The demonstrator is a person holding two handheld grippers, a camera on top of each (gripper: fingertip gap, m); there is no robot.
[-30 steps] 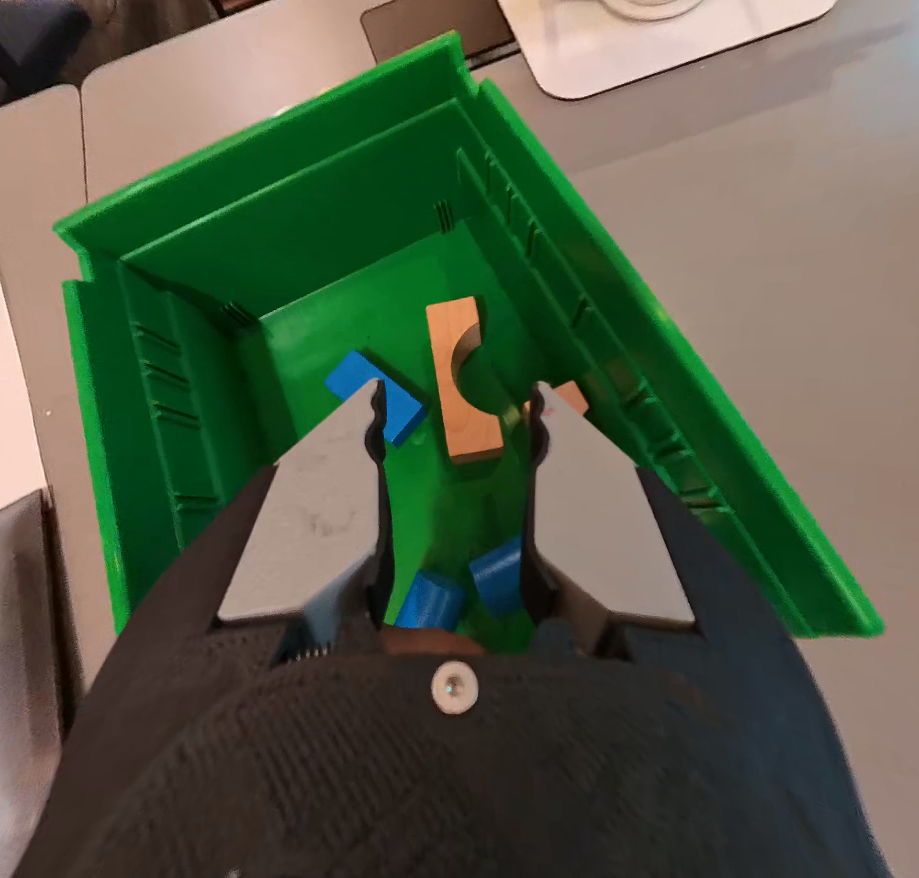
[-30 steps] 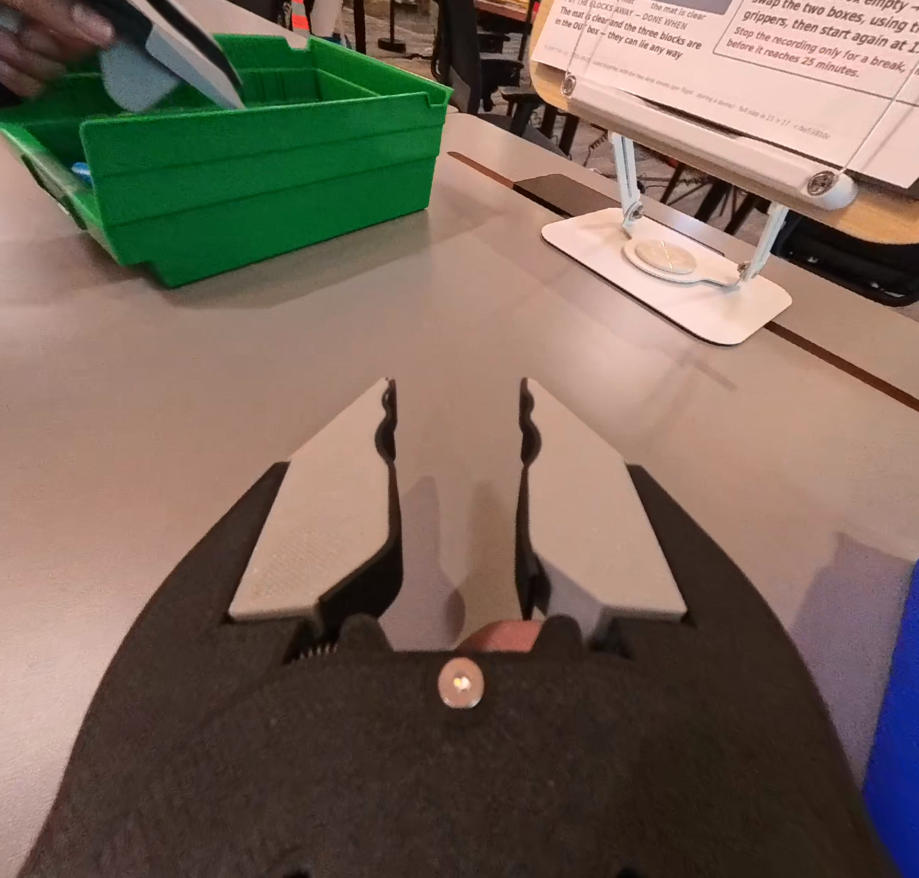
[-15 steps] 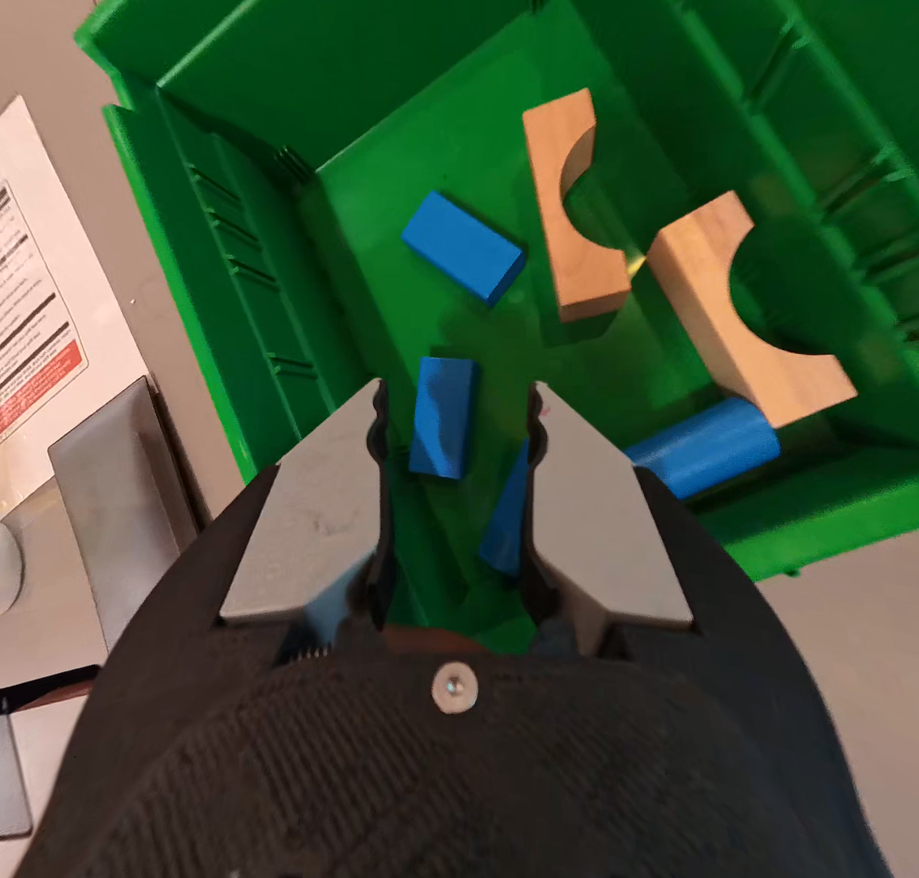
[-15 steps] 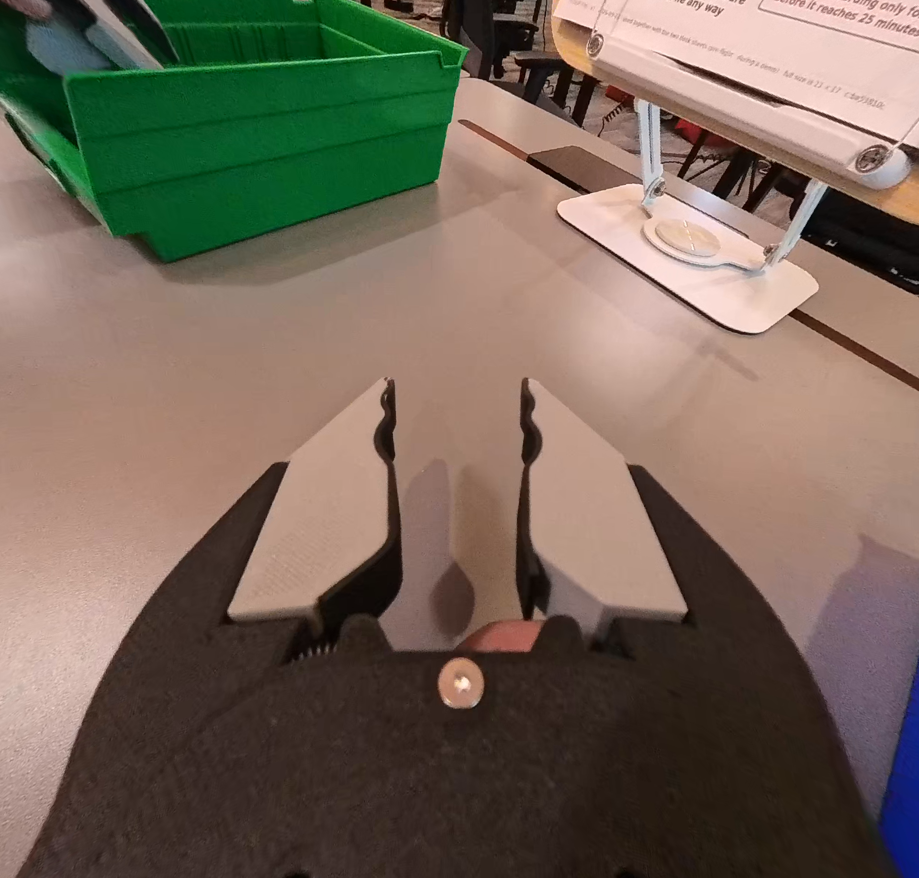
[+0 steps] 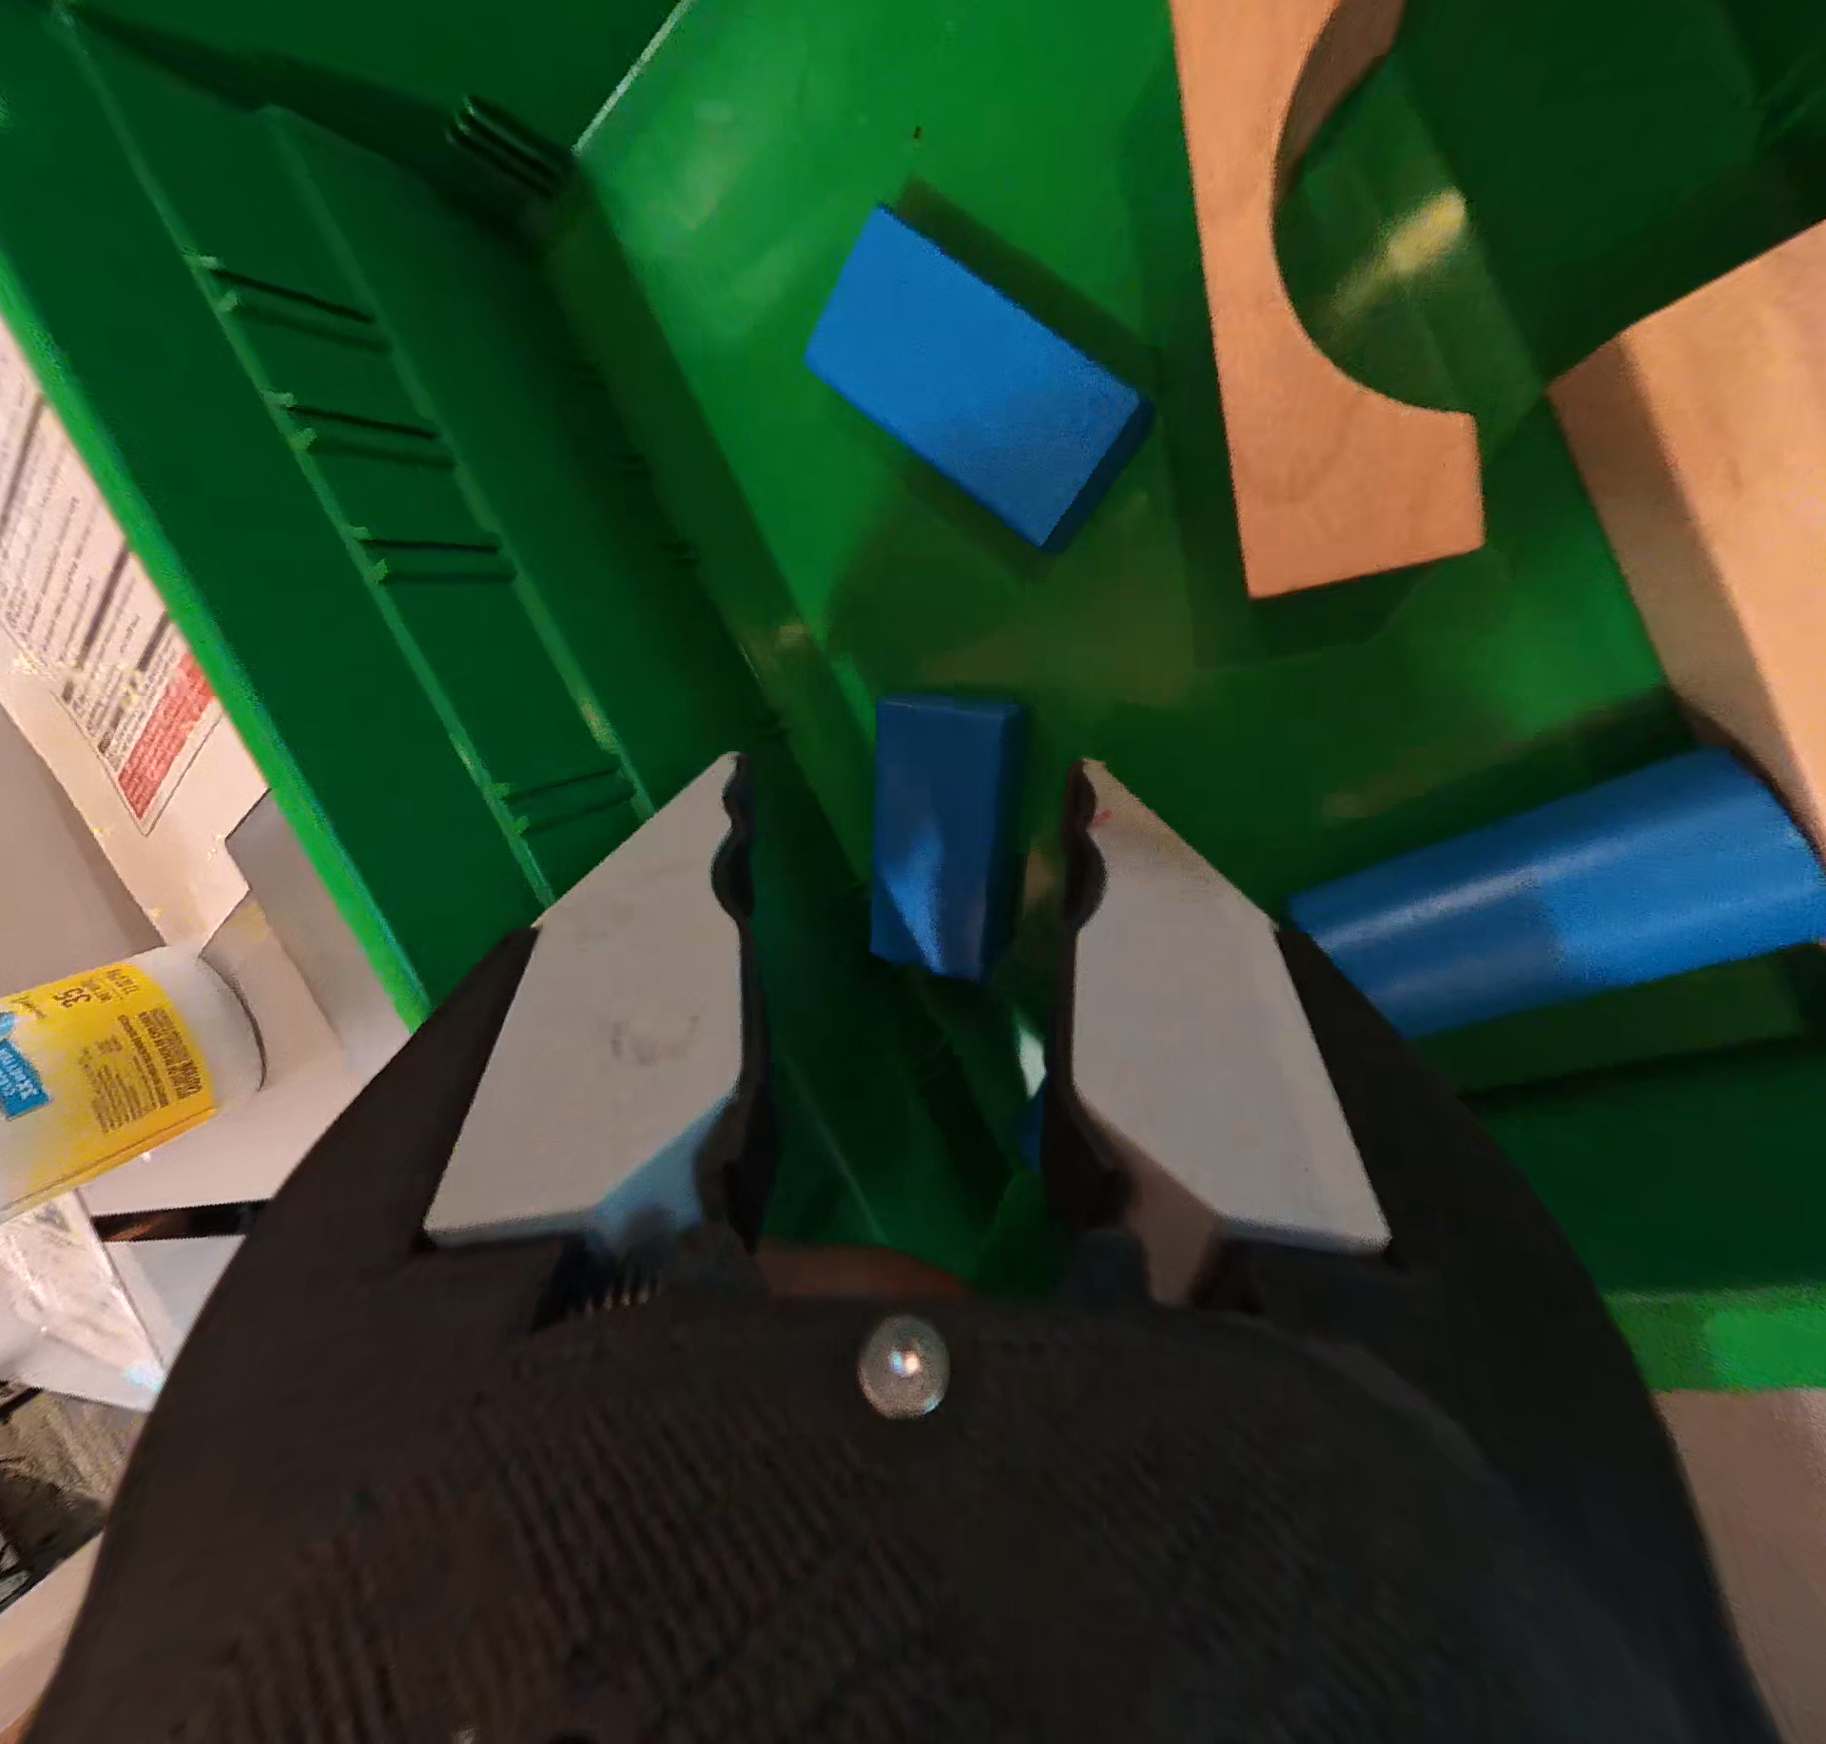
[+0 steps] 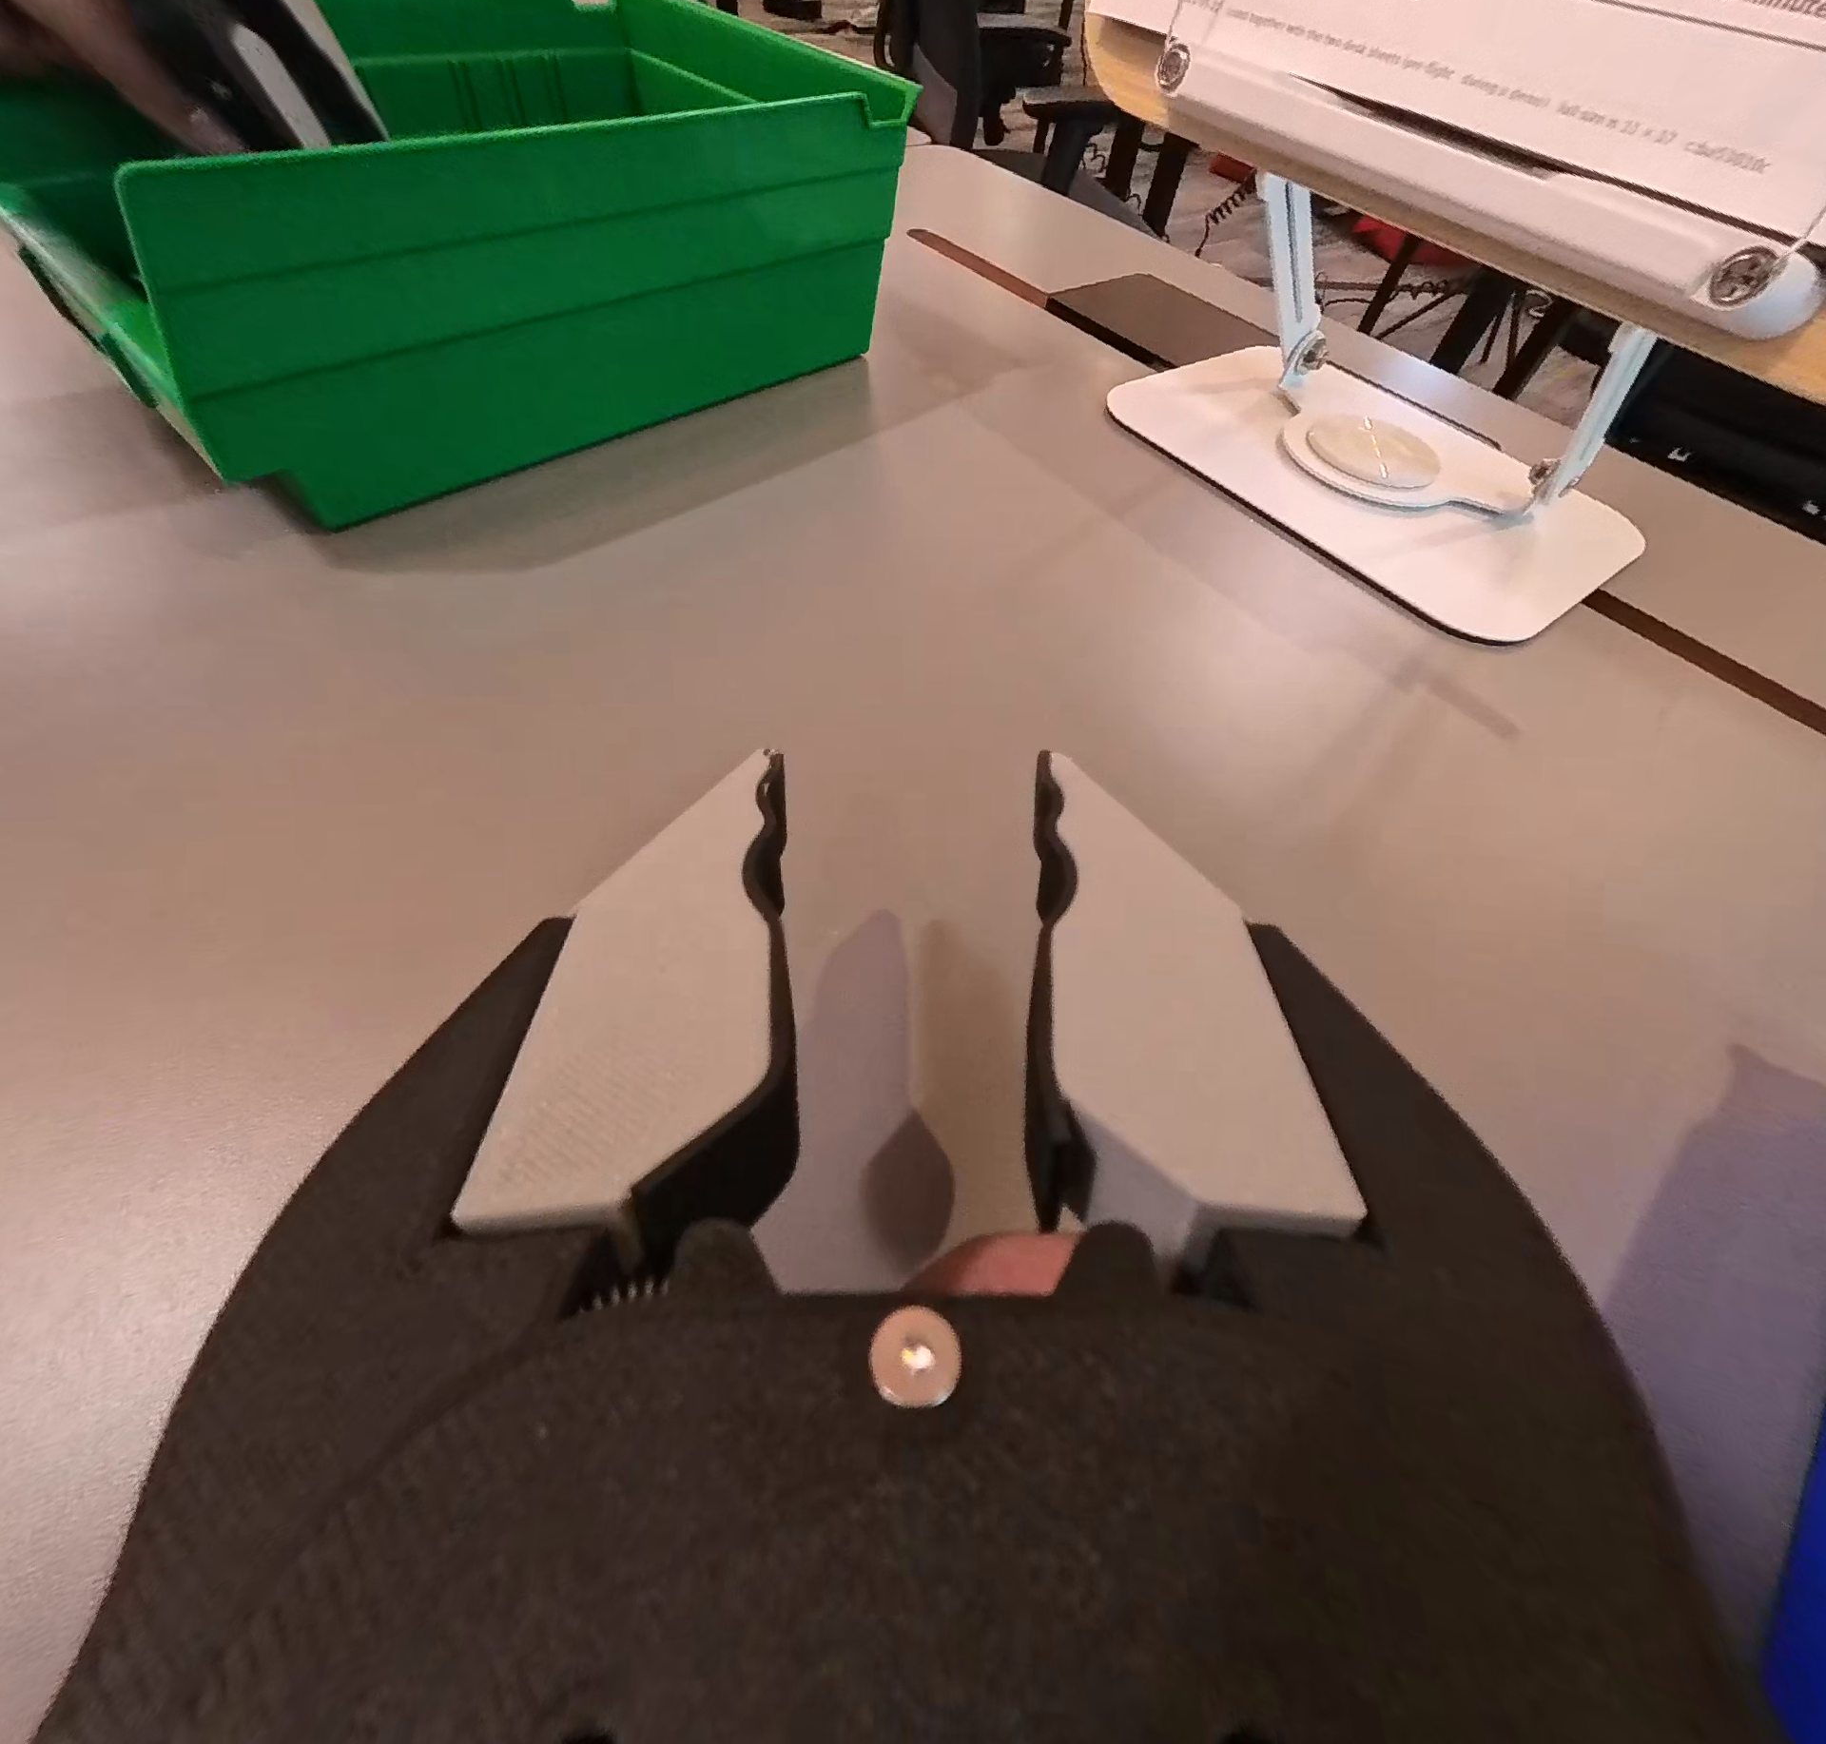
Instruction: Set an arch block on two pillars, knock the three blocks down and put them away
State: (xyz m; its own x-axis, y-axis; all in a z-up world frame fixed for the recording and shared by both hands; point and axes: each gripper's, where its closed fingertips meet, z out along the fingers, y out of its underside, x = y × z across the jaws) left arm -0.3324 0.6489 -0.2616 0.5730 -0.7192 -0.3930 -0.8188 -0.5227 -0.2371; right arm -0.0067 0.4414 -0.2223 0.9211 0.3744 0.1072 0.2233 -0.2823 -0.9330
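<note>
In the left wrist view my left gripper (image 5: pixel 904 778) is open and reaches down into the green bin (image 5: pixel 415 432). A small blue rectangular block (image 5: pixel 944 837) lies on the bin floor between its fingertips, not gripped. A second blue rectangular block (image 5: pixel 973 378) lies farther in. Two wooden arch blocks (image 5: pixel 1275 313) (image 5: pixel 1719 531) lie at the upper right, and a blue cylinder (image 5: pixel 1561 886) lies at the right. In the right wrist view my right gripper (image 6: pixel 909 768) is open and empty, low over the grey table (image 6: pixel 395 709). The green bin (image 6: pixel 514 284) stands at the far left there.
A white document stand (image 6: pixel 1383 481) holding a printed sheet stands at the back right of the table. A blue edge (image 6: pixel 1803 1548) shows at the right border. Beside the bin, a printed sheet (image 5: pixel 89 610) and a yellow-labelled bottle (image 5: pixel 109 1074) lie at the left. About 40 cm separates my left fingertips from my right. The left tips stand about 35 cm off the yellow-labelled bottle (image 5: pixel 109 1074).
My left gripper has dropped deeper into the bin and closed in on the small blue block, which now sits between its fingertips. My right gripper has shifted slightly and stays open.
</note>
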